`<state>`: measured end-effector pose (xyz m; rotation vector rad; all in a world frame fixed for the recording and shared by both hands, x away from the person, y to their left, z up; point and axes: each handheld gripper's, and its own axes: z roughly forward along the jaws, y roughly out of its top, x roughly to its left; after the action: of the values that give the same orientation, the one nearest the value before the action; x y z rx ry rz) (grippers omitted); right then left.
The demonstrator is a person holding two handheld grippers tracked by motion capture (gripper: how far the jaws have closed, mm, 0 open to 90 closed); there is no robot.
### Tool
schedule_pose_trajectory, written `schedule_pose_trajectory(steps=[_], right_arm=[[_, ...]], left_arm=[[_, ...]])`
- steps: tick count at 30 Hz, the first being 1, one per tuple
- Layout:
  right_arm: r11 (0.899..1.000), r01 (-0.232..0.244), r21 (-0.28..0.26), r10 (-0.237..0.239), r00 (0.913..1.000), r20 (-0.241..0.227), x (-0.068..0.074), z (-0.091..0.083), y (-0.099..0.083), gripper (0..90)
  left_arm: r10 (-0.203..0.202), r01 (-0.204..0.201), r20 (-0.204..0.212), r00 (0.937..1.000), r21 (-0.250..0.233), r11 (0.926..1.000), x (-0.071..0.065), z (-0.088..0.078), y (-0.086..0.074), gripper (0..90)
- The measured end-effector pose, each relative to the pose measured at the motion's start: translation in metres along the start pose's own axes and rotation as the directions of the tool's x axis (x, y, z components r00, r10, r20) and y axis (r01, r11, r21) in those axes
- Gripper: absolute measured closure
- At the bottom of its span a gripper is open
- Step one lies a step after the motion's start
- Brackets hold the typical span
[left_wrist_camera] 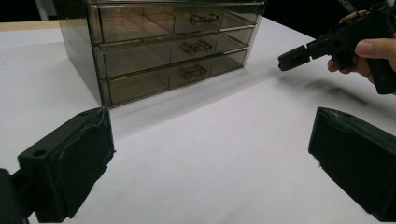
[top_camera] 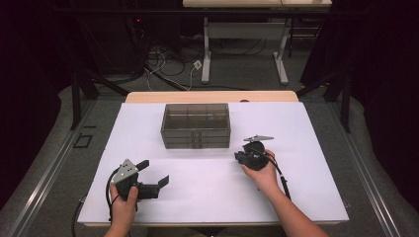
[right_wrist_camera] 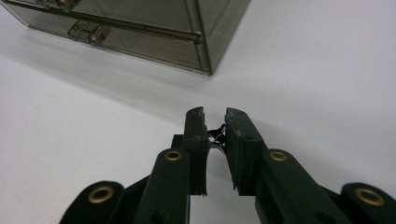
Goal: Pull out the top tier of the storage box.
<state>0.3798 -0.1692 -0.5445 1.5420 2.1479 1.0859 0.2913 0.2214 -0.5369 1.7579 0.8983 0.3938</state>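
Smoky three-drawer box [top_camera: 195, 125] sits upper centre of white worktop [top_camera: 306, 197], drawers closed. Left claw [top_camera: 154, 174] lower left, wide. Right claw [right_wrist_camera: 215, 122] pinches small black clip [right_wrist_camera: 216, 136], right of centre.

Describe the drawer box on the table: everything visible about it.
The drawer box is a small chest of smoky, see-through plastic with three shallow drawers stacked one above another, each with a small moulded handle at the middle of its front. All three drawers look pushed in. Dividers show faintly through the top. It stands upright on the white table cover, toward the far middle, its drawer fronts facing the person. Nothing touches it but the cover. What the drawers hold, if anything, is too murky to tell.
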Motion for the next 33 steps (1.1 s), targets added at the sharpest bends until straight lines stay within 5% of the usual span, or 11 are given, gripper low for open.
schedule_pose_trajectory(steps=[10, 18, 33], right_arm=[[1.000, -0.011, -0.001, 0.011, 0.9996, 0.027, -0.017, -0.009, -0.009, 79.0], [1.000, 0.024, -0.016, -0.023, 0.9980, 0.059, -0.021, -0.015, -0.013, 79.0], [1.000, -0.014, -0.004, 0.014, 0.9974, 0.071, -0.030, -0.013, -0.015, 78.8]], left_arm=[[0.000, 0.000, -0.001, 1.0000, 0.000, 1.0000, 0.000, 0.000, 0.000, 0.3], [-0.012, 0.012, -0.002, 0.9999, -0.006, 0.9999, 0.000, -0.001, 0.000, 0.3], [-0.002, 0.002, 0.002, 1.0000, 0.000, 1.0000, 0.001, 0.001, 0.000, 0.3]])
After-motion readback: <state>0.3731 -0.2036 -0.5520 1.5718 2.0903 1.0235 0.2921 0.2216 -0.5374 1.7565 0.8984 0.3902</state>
